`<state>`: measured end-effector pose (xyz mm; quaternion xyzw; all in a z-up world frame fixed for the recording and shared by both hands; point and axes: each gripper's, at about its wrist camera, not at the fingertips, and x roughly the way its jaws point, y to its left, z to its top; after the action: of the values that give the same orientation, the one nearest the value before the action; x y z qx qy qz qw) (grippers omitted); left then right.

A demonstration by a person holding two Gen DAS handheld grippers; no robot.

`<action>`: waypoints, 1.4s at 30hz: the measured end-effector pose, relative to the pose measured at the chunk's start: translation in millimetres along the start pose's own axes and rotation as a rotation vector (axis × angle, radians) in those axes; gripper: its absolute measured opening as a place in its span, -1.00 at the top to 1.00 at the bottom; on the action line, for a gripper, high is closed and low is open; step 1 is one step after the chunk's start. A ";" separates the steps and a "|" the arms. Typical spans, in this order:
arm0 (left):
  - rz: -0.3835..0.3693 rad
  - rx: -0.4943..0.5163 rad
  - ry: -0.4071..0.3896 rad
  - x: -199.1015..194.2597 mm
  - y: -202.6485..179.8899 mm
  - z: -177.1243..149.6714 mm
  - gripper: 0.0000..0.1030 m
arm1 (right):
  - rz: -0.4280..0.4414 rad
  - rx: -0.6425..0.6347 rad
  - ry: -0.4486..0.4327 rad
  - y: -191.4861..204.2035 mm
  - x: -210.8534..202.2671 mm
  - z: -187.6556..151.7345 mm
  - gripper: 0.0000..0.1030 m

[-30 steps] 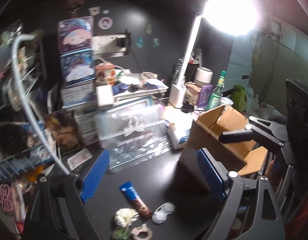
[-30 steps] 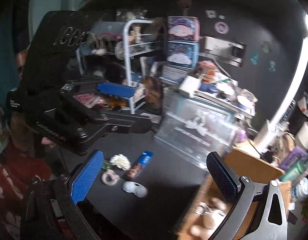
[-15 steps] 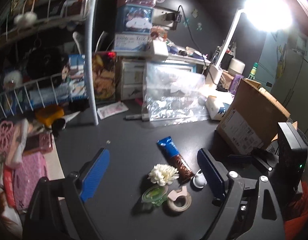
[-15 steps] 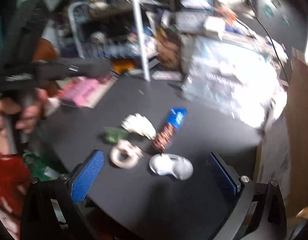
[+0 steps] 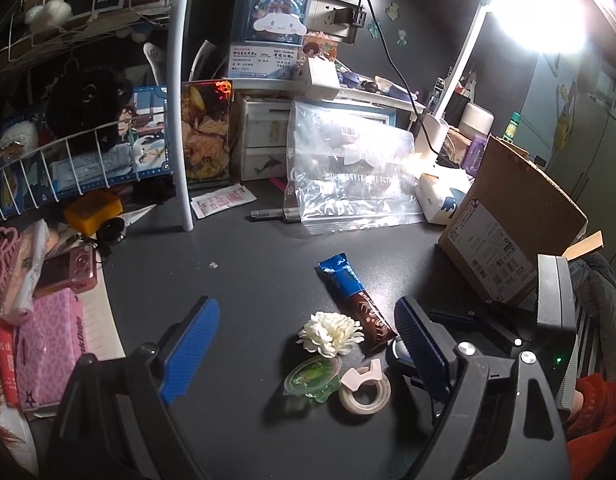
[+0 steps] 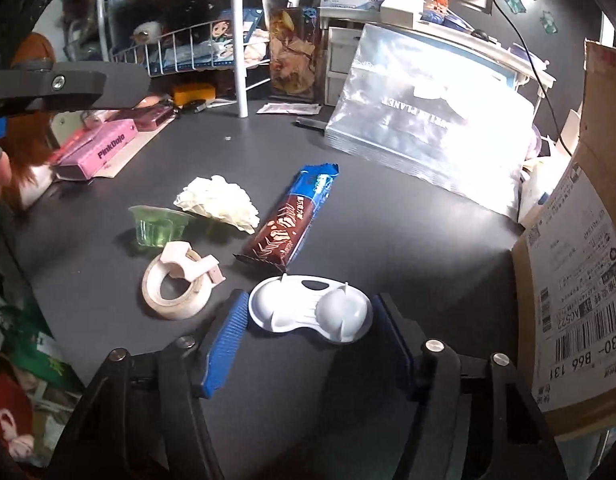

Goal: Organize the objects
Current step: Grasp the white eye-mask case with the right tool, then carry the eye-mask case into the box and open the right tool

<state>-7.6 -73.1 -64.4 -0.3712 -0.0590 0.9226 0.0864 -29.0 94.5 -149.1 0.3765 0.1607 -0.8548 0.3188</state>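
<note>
On the dark desk lie a white contact-lens case, a tape roll, a green jelly cup, a white flower and a blue-brown snack bar. My right gripper is down at the desk with its blue pads on either side of the lens case, close to it; I cannot tell if they touch. My left gripper is open and empty above the flower and jelly cup.
A cardboard box stands at the right. A clear plastic bag leans at the back. A white wire rack and its pole, a pink box and a pink camera crowd the left.
Both grippers swung down toward the desk items. My right gripper came low and narrowed around the lens case. My left gripper moved closer over the flower and tape.
</note>
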 end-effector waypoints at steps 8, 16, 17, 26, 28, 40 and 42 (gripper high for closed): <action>-0.202 0.001 0.093 16.6 -11.6 2.4 -0.70 | 0.091 -0.027 -0.048 -0.5 -22.2 3.1 -0.16; -0.411 0.025 0.184 18.4 -34.7 26.1 -0.14 | 0.219 -0.161 -0.136 9.4 -67.7 40.1 -0.16; -0.425 0.024 0.186 16.1 -36.3 29.3 -0.09 | 0.218 -0.184 -0.148 10.6 -74.0 46.1 -0.16; -0.476 0.091 0.174 -4.0 -67.6 65.4 0.25 | 0.168 -0.295 -0.210 7.2 -114.5 79.2 -0.16; -0.481 0.108 0.171 -5.3 -75.8 73.5 0.34 | 0.148 -0.301 -0.219 1.3 -121.9 83.1 -0.15; -0.528 0.243 0.174 11.3 -154.8 130.3 0.36 | 0.028 -0.242 -0.220 -68.9 -166.4 95.7 -0.16; -0.547 0.261 0.185 19.4 -170.6 140.2 0.35 | 0.014 -0.223 -0.206 -85.2 -172.1 96.8 -0.16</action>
<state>-99.0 91.4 52.6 -0.4098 -0.0297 0.8272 0.3833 -49.8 181.1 46.6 0.2501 0.2183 -0.8637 0.3793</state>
